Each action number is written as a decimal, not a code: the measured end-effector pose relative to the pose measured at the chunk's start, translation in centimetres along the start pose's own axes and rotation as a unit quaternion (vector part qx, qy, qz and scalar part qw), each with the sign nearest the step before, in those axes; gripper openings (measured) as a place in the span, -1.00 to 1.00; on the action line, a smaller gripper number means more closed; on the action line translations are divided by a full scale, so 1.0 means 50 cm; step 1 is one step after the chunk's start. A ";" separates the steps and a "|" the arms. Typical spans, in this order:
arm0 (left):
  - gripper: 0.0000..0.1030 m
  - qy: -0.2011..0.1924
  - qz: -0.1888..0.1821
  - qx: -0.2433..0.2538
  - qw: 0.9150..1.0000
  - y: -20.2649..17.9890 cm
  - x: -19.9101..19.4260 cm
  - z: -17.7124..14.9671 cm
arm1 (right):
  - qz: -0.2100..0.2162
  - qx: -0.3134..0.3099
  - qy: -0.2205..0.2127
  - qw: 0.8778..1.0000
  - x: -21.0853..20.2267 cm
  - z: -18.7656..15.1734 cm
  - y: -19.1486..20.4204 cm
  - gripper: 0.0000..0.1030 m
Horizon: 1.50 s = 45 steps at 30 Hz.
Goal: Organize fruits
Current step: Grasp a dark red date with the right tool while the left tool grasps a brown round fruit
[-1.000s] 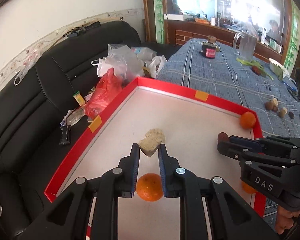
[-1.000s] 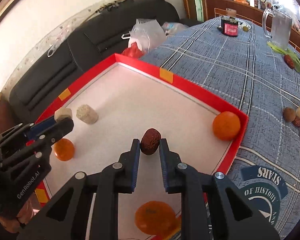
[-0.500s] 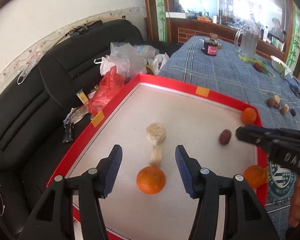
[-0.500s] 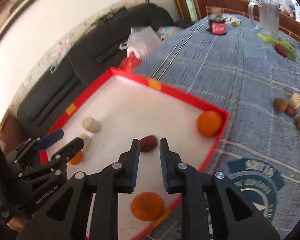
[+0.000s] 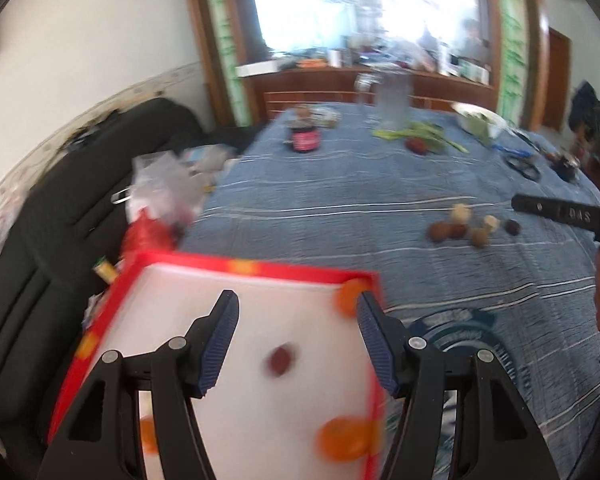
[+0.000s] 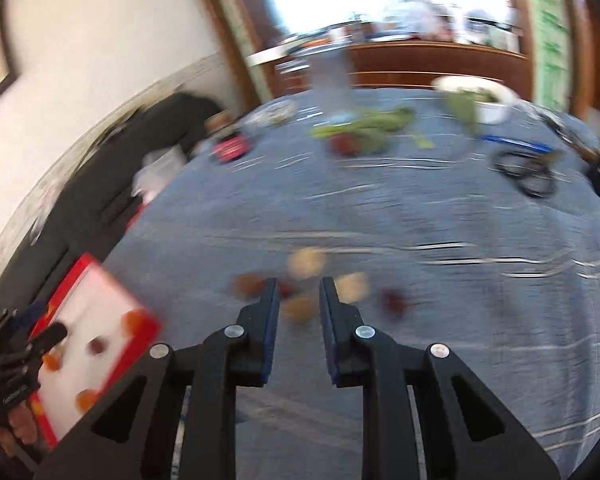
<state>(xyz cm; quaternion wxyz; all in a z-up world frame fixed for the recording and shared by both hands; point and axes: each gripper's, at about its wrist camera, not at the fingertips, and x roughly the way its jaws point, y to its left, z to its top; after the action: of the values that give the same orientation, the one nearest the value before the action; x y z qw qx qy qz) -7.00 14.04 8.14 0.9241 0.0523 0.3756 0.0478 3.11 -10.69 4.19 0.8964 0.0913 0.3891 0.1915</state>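
My right claw (image 6: 299, 312), jaws slightly apart and empty, points at the loose fruits (image 6: 300, 306) on the worktop; I should single one out squarely. Left claw (image 5: 294, 340) gapes over the red tray (image 5: 260, 270)

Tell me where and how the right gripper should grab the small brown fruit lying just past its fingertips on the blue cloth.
Judging through blur: take the brown fruit across its rounded middle, coming straight down from above. It lies loose on the tablecloth, already centred between the right gripper and its parted jaws, with neighbours close on both sides.
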 end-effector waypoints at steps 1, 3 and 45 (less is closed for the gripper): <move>0.18 0.003 -0.011 0.003 1.000 -0.020 0.017 0.012 | 0.002 0.020 -0.003 1.000 0.003 0.002 -0.031 -0.57; 0.18 0.006 -0.022 0.008 1.000 -0.050 0.042 0.028 | 0.004 0.052 -0.004 0.999 0.014 0.000 -0.084 -0.57; -0.53 0.047 -0.091 0.056 0.993 -0.220 0.152 0.094 | -0.028 0.050 -0.002 0.998 0.045 -0.013 -0.087 -0.62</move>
<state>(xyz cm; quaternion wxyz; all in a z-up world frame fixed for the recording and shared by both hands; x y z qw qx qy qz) 2.25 3.82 4.79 0.9013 0.0675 0.4242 -0.0557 5.23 -13.69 0.90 0.8967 0.1256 0.3986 0.1462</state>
